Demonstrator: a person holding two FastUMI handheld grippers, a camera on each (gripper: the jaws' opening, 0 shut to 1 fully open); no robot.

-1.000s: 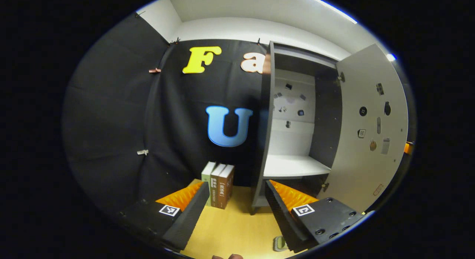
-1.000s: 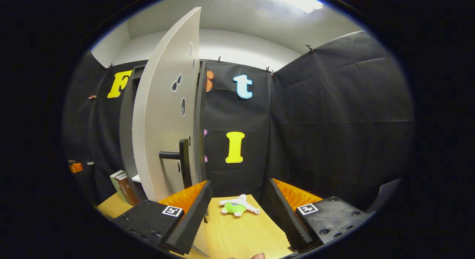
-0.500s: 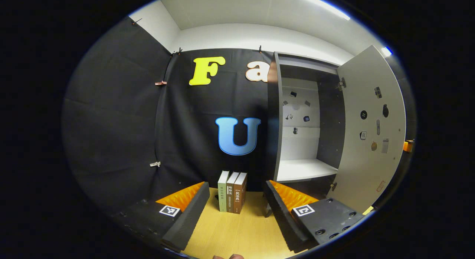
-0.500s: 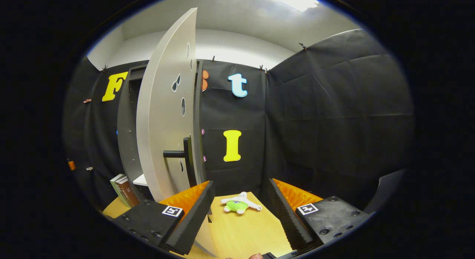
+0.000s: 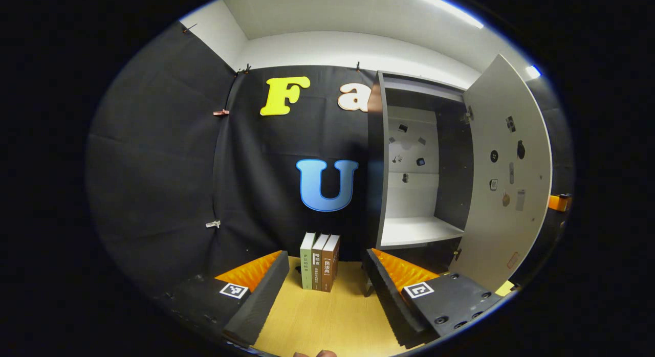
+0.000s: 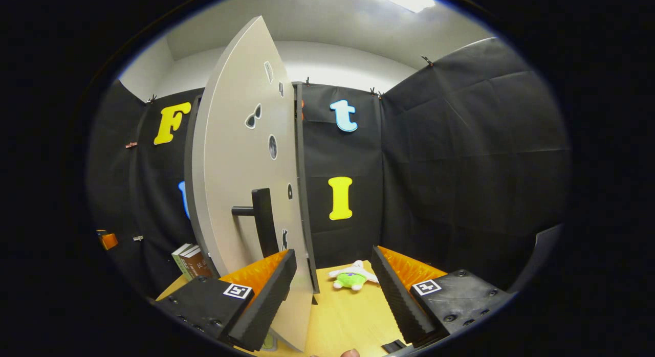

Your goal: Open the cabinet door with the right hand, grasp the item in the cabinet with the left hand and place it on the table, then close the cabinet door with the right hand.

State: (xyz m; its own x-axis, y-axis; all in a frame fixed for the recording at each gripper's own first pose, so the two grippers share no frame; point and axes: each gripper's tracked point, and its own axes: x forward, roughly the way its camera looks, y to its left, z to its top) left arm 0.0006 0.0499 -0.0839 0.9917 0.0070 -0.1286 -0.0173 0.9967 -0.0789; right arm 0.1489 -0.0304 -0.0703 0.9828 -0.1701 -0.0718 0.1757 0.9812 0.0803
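Note:
The dark cabinet point(image 5: 376, 162) stands with its pale door point(image 5: 506, 183) swung wide, and its white shelf point(image 5: 417, 231) is bare. In the right gripper view the door point(image 6: 240, 157) rises close in front, with its black handle point(image 6: 262, 221) just above the left finger. A green and white plush toy point(image 6: 352, 279) lies on the wooden table point(image 6: 343, 321) beyond the fingers. My right gripper point(image 6: 332, 295) is open, and the door's lower edge reaches into its gap. My left gripper point(image 5: 327, 290) is open over the table with nothing between its fingers.
Three books point(image 5: 320, 262) stand upright on the table point(image 5: 327, 321) left of the cabinet. They are also seen as books point(image 6: 189, 260) beyond the door. Black cloth walls close in the back and both sides.
My left gripper has drawn back from the cabinet, and the plush toy under it has slipped from that view. My right gripper has come closer to the door, whose edge now sits between its fingers.

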